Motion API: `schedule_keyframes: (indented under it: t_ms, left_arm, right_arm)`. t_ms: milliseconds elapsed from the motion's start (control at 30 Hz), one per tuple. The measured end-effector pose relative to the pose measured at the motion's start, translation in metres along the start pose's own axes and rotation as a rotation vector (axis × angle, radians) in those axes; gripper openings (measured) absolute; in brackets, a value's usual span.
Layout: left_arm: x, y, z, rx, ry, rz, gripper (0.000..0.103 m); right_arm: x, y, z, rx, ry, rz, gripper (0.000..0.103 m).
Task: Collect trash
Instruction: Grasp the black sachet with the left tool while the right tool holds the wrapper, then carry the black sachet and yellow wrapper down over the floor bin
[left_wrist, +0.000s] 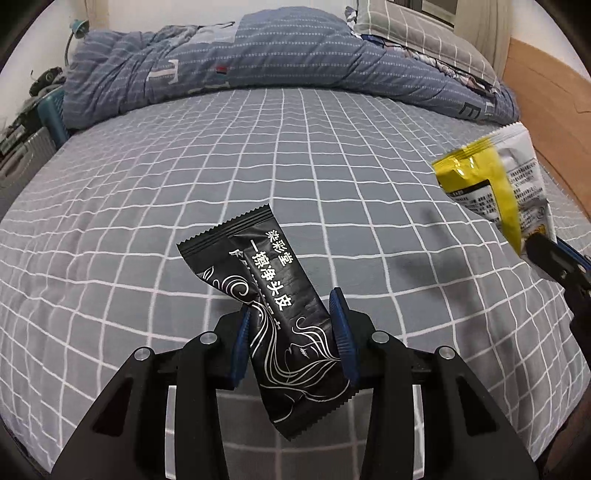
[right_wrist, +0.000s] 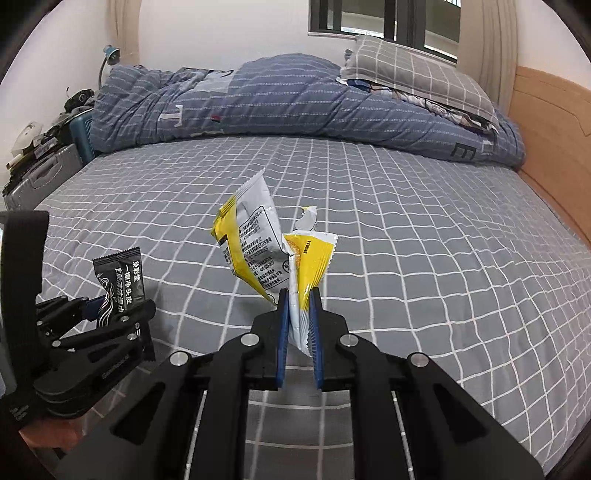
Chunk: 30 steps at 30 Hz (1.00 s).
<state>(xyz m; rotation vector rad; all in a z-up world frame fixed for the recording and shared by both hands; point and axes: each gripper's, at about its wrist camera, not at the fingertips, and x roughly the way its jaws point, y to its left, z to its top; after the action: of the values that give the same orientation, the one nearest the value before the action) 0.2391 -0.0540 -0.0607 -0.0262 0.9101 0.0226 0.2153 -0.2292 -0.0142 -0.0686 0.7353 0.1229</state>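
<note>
A black sachet (left_wrist: 280, 280) with white lettering and line art stands tilted between the blue pads of my left gripper (left_wrist: 291, 306), which is shut on its lower half, lifted off the bed. In the right wrist view the same sachet (right_wrist: 118, 280) and the left gripper (right_wrist: 114, 308) sit at the left. My right gripper (right_wrist: 299, 295) is shut on a crumpled, torn yellow and white wrapper (right_wrist: 255, 243) held above the sheet. From the left wrist view, that wrapper (left_wrist: 495, 184) and the right gripper (left_wrist: 543, 254) appear at the right edge.
Below both grippers lies a bed with a grey checked sheet (right_wrist: 406, 240). A bunched blue quilt (right_wrist: 258, 99) and a checked pillow (right_wrist: 417, 74) lie at the far end. A wooden headboard (right_wrist: 546, 122) runs along the right. A grey suitcase (right_wrist: 40, 173) with clutter stands at the left.
</note>
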Motion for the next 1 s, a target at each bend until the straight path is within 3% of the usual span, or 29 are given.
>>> schedule_keyframes:
  t_ms: [200,500,1000]
  left_arm:
    - [-0.019,0.017,-0.012,0.019,-0.011,0.022,0.039]
    - [-0.056,0.069,-0.023,-0.033,-0.033,0.052,0.039]
    - [-0.102,0.111,-0.046,-0.084,-0.054,0.071,0.039]
  right_arm:
    - [-0.008,0.025,0.007,-0.013,-0.02,0.034,0.011]
    - [-0.016,0.077,0.018,-0.031,-0.05,0.113,0.011]
    - [-0.046,0.127,0.011,-0.075,-0.069,0.139,0.011]
